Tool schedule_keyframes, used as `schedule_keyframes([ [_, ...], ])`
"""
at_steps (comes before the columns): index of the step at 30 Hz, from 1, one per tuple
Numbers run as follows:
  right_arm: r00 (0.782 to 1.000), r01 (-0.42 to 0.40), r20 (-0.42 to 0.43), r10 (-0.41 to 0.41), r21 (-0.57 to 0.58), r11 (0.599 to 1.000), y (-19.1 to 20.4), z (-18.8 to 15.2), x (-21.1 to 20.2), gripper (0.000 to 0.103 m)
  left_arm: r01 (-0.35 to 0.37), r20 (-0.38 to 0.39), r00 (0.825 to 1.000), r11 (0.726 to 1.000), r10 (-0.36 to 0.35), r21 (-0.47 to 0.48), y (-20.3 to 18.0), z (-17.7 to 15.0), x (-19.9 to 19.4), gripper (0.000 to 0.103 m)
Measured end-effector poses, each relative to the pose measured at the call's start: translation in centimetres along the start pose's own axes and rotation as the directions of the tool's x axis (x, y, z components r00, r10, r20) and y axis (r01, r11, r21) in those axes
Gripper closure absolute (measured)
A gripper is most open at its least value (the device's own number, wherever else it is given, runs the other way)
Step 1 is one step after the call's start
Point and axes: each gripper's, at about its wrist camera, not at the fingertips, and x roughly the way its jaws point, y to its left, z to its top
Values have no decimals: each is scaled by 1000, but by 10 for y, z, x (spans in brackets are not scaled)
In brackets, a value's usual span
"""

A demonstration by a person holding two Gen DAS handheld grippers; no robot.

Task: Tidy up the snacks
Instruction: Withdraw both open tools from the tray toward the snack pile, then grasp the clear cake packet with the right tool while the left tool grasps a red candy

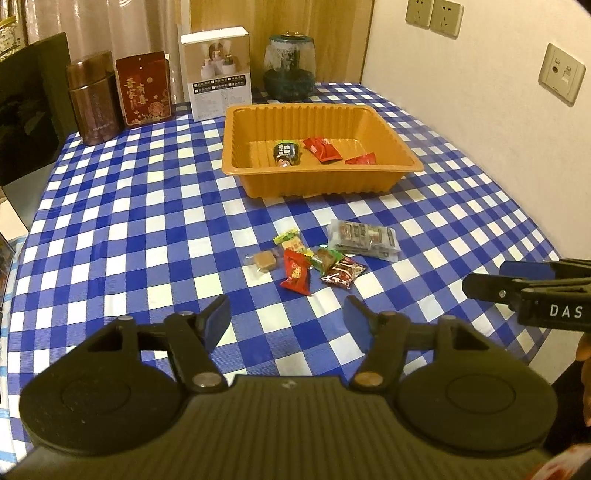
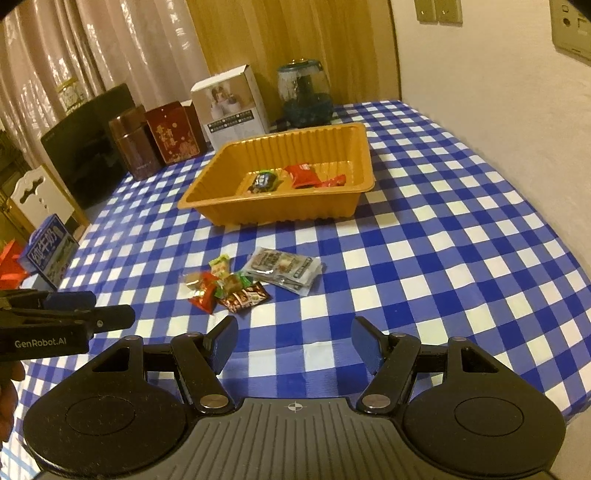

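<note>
Partly, right hand-held gripper [image 1: 476,280] leaves frame (rear unseen).

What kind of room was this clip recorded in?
Most likely a home dining room: a table under a blue checked tablecloth, curtains behind it, wall sockets, and tea tins and a gift box stored by the wall.

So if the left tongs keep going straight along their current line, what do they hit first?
Probably the red candy wrapper at the near edge of the loose snack pile on the checked tablecloth. The left tongs stand open and empty with nothing in between, though depth is hard to judge here.
</note>
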Motion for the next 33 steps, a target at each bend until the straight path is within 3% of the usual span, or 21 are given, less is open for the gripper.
schedule_keyframes([
  [10, 998, -43, -47, 36, -162, 986, -11, 17, 30, 35, 13, -39, 999, 1000, -12, 26, -1, 3, 34, 39],
  [20, 988, -135, -123, 91, -422, 896, -7, 34, 84, 35, 38, -60, 998, 994, -32, 105, 1, 11, 69, 39],
  [33, 969, -230, -209, 132, -567, 791, 2, 54, 152, 36, 64, -75, 996, 990, -55, 127, 11, 18, 99, 39],
])
